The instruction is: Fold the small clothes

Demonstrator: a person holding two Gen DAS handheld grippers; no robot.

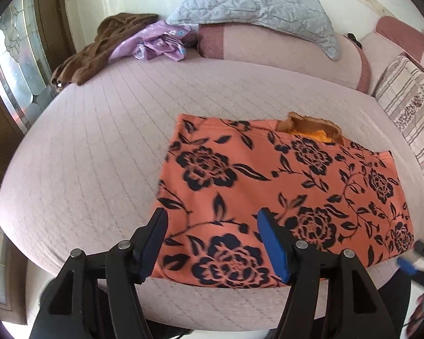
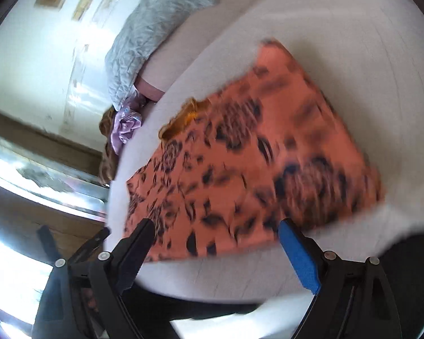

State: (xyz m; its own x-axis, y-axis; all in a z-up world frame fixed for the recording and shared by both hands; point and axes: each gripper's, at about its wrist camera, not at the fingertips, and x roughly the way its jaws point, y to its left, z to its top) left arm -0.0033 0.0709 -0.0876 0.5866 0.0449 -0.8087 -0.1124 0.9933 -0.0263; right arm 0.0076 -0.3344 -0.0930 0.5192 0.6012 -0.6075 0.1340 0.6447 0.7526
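Observation:
An orange garment with a dark floral print [image 1: 282, 195] lies flat on the pale pink quilted bed [image 1: 99, 141], folded into a rough rectangle, with a brown collar [image 1: 313, 125] at its far edge. My left gripper [image 1: 212, 220] is open and empty, hovering over the garment's near left part. In the right wrist view the same garment [image 2: 254, 152] is blurred and tilted. My right gripper [image 2: 214, 228] is open and empty above its near edge. The right gripper shows blurred at the left view's right edge [image 1: 418, 257].
A grey quilted pillow [image 1: 257, 11] rests on the headboard cushion [image 1: 268, 48]. A brown garment [image 1: 99, 48] and a purple one [image 1: 155, 42] lie at the bed's far left. A patterned cushion [image 1: 410, 107] is at the right. A glass door [image 1: 11, 65] stands at the left.

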